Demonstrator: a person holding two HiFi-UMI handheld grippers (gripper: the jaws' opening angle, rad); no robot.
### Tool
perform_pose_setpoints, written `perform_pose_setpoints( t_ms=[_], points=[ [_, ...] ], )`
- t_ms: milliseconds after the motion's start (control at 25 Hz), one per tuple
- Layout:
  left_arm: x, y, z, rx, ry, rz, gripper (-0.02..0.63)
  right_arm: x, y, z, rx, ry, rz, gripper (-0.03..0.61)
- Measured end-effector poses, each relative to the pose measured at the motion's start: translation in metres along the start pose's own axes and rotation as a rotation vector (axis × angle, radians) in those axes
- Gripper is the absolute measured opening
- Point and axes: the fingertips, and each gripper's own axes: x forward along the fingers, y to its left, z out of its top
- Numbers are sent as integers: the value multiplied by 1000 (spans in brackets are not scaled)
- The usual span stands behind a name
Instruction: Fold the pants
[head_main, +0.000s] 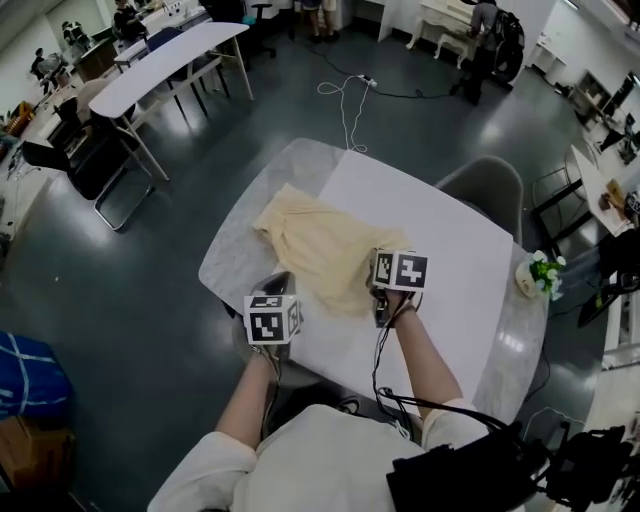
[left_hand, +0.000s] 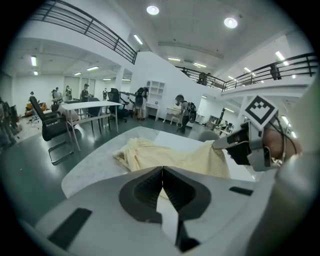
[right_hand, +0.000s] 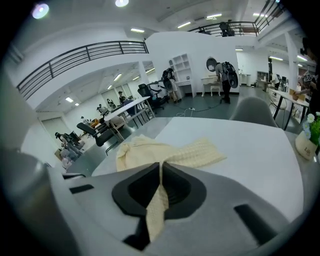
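Left gripper (left_hand: 162, 186), at the table's near edge: jaws together, a pale strip of the pants (head_main: 318, 242) pinched in the seam between them. Right gripper (right_hand: 160, 181), beside it: jaws clamped on another part of the same near edge, a strip of cloth running back between the pads. Pants: pale yellow, soft, with a fine waffle-like knit, rumpled at the far end. They lie on the table (head_main: 232, 255), partly on its grey marbled top and partly on a smooth white sheet (head_main: 430, 215). The long axis runs diagonally from the grippers at near right to the bunched end at far left; which end is the waist cannot be told. At the table's right rim stands a small white pot of flowers (head_main: 540, 272), well apart from the cloth. Beyond the table is a grey shell chair (head_main: 487, 185). Farther off, a white cable (head_main: 345, 95) lies looped on the dark glossy floor, near a long white table (head_main: 165, 62).
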Motion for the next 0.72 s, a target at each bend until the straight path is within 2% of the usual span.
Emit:
perform_pose_setpoints(
  t_ms=[400,720],
  points=[
    [-10,55,36,-78,-72,46,9,23,70,58,-113,9,55,12],
    [-18,88,45,-127,-106,82,9,41,112,79,-179,21,81,12]
  ],
)
